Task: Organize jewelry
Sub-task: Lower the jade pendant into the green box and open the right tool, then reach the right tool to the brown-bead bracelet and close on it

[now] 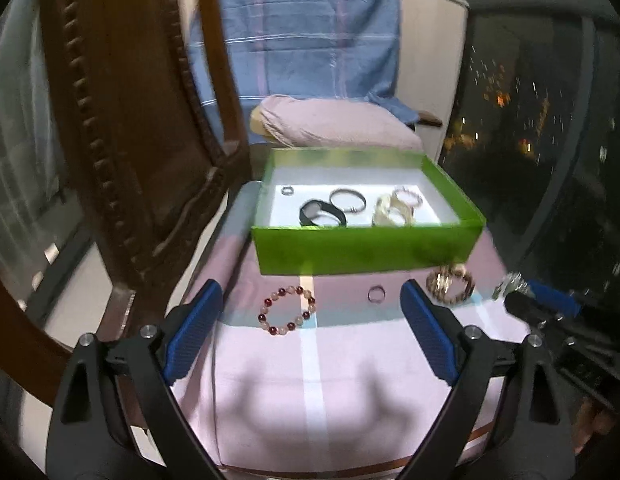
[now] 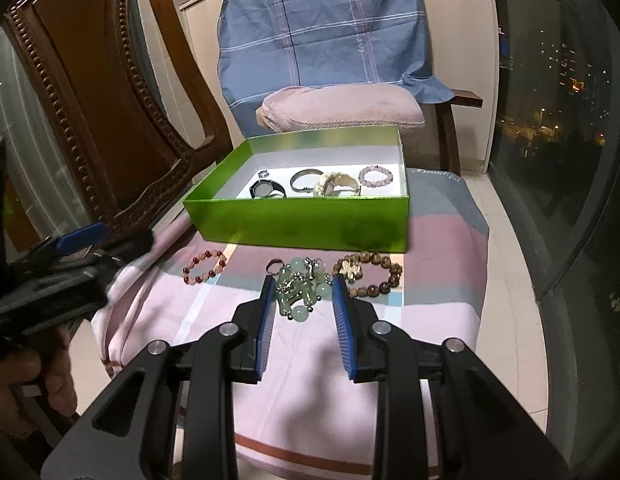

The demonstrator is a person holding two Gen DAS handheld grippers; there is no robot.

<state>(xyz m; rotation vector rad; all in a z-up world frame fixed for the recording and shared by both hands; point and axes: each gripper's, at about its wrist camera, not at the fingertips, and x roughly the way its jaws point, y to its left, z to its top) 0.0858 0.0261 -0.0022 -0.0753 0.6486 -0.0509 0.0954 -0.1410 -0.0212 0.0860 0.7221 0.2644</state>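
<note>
A green box [image 1: 365, 250] [image 2: 298, 222] on the pink cloth holds a black watch [image 1: 321, 213], a silver bangle [image 1: 347, 200], a small ring [image 1: 287, 190], pale bracelets [image 1: 393, 210] and a pink bead bracelet [image 2: 375, 176]. In front lie a red-and-pink bead bracelet [image 1: 289, 309] [image 2: 204, 267], a silver ring [image 1: 376, 294] and a brown bead bracelet [image 1: 449, 283] [image 2: 369, 274]. My left gripper [image 1: 311, 296] is open and empty above the cloth. My right gripper [image 2: 302, 286] is partly closed around a green jade bead piece [image 2: 300, 292] held off the cloth.
A carved wooden chair back [image 1: 122, 120] stands close on the left. A chair with a blue cloth [image 2: 325, 28] and a pink cushion [image 2: 341, 110] stands behind the box. A dark window [image 2: 569, 100] runs along the right. The cloth-covered surface [image 2: 310, 380] ends near me.
</note>
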